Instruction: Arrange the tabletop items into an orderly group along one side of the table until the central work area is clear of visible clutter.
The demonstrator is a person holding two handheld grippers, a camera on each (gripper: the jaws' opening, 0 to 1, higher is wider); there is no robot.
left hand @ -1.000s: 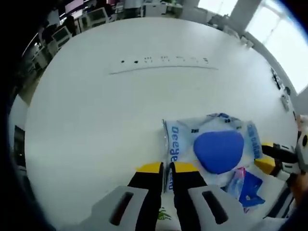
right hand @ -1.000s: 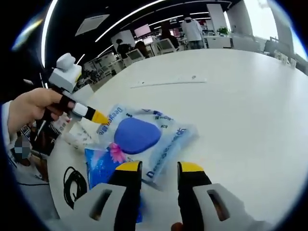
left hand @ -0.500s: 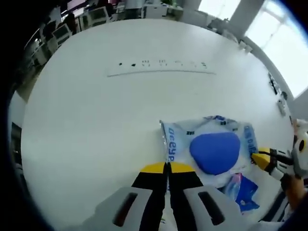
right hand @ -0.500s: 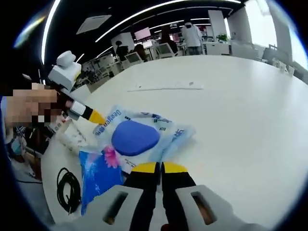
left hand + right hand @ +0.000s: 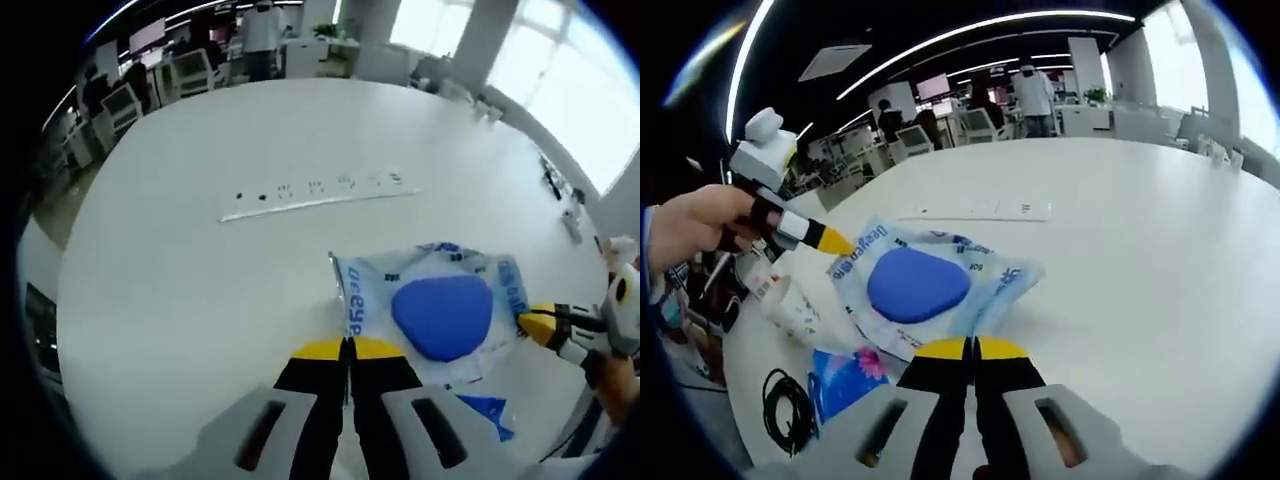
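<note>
A clear plastic bag (image 5: 445, 315) with blue print and a blue rounded pad inside is stretched between both grippers. My left gripper (image 5: 347, 345) is shut on the bag's printed edge. My right gripper (image 5: 530, 322) comes in from the right, pinching the opposite edge. In the right gripper view the bag (image 5: 920, 285) hangs slightly above the white table (image 5: 1140, 250), with my right gripper (image 5: 973, 347) shut on its near edge. My left gripper (image 5: 845, 243), held by a hand, grips the far corner. A blue packet (image 5: 845, 375) with a pink flower lies under the bag.
A long white power strip (image 5: 315, 190) lies across the table's middle, also visible as the strip (image 5: 975, 210). A black cable coil (image 5: 785, 405) and a white printed packet (image 5: 790, 305) sit near the table edge. Desks, monitors and people stand beyond.
Both grippers closed on the bag's edges within the last second. The bag has risen off the blue packet, which now shows more.
</note>
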